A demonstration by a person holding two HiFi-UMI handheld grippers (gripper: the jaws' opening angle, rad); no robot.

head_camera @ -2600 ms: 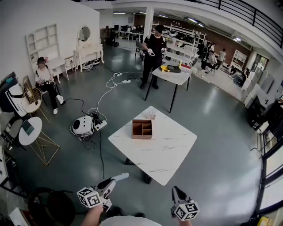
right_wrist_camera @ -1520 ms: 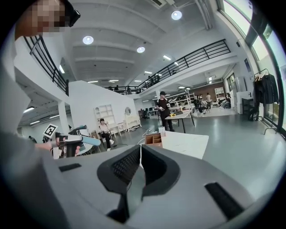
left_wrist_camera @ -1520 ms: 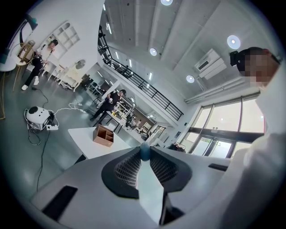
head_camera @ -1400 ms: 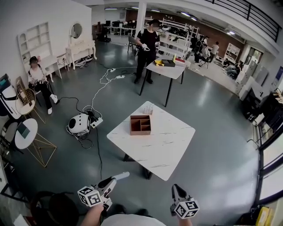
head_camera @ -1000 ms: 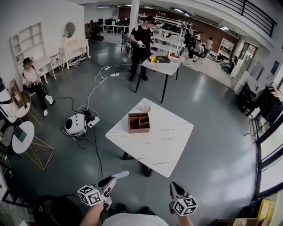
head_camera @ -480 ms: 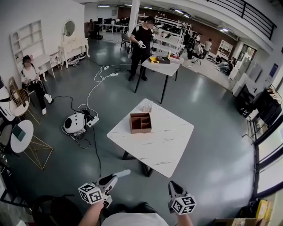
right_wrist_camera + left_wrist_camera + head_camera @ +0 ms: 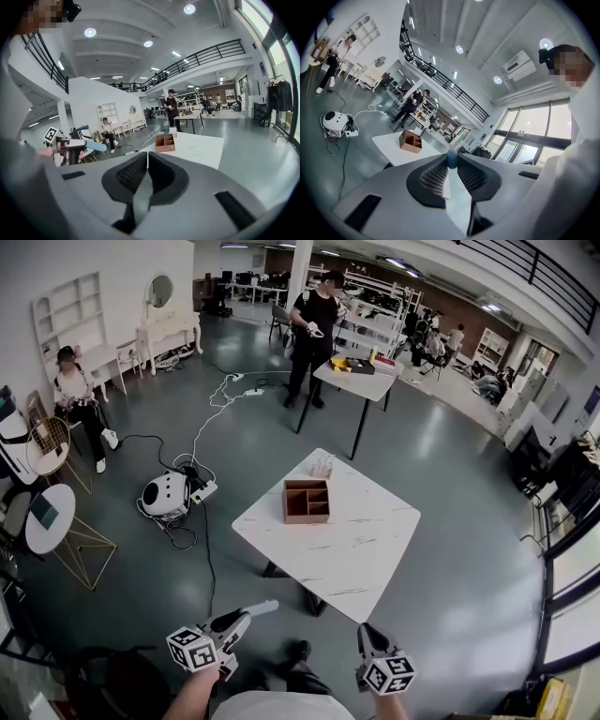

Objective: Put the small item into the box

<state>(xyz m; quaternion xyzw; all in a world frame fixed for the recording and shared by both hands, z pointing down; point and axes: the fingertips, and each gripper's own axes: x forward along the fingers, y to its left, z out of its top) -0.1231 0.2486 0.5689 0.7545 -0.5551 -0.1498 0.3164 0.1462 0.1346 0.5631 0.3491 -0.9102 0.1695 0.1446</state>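
**A:** Where's the small item [image 7: 452,159]?

**B:** Nipped at the tip of the left tongs [image 7: 451,165], which are pressed shut on it. It's pale blue and looks like a short round rod. It's well short of the box [image 7: 307,501], with bare floor between the person and the worktop [image 7: 361,545] the box stands on.

**A:** And the right tongs [image 7: 146,154]?

**B:** Pressed together on nothing, also far from the box.

**A:** How will it handle?

**B:** Light and stiff, I'd judge, but smooth and round, so it may swivel or slip in the pinch. A hold nearer its middle would be steadier. The box has open compartments, and a clear container [image 7: 323,466] sits just behind it.
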